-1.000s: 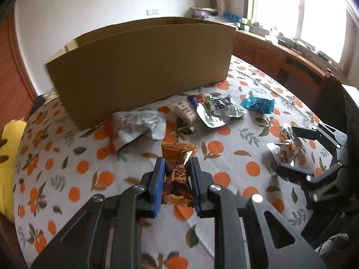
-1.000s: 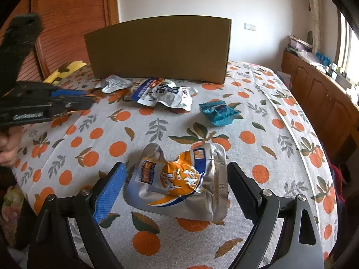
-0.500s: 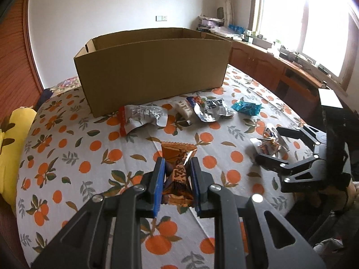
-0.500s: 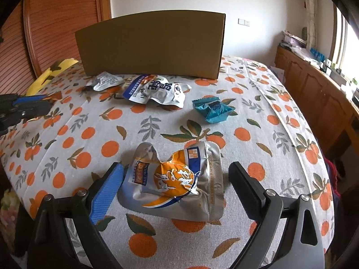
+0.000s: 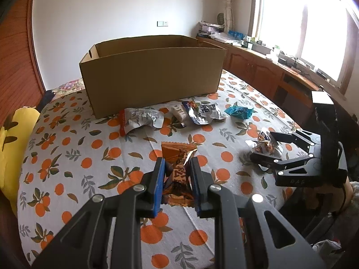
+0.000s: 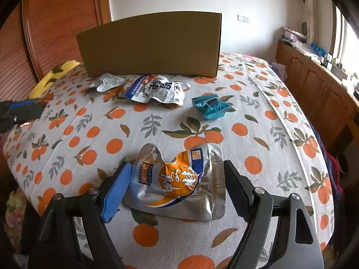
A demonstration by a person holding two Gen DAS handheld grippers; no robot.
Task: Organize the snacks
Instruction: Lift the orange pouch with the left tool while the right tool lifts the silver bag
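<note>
My left gripper (image 5: 177, 164) is shut on an orange snack packet (image 5: 178, 168) and holds it above the tablecloth. My right gripper (image 6: 177, 174) is open, its jaws on either side of a silver and orange pouch (image 6: 177, 179) lying on the table; it also shows in the left wrist view (image 5: 265, 144). An open cardboard box (image 5: 152, 76) stands at the far side. In front of it lie a silver packet (image 5: 141, 117), a white and blue pouch (image 6: 157, 88) and a teal packet (image 6: 211, 106).
The round table (image 6: 258, 116) has an orange-print cloth. A yellow cushion (image 5: 11, 139) is at the left edge. Wooden cabinets (image 5: 269, 71) stand under the window on the right. My left gripper shows at the left in the right wrist view (image 6: 24, 108).
My left gripper has lifted and pulled back from the box with the orange packet in it. My right gripper has stayed open around the silver and orange pouch.
</note>
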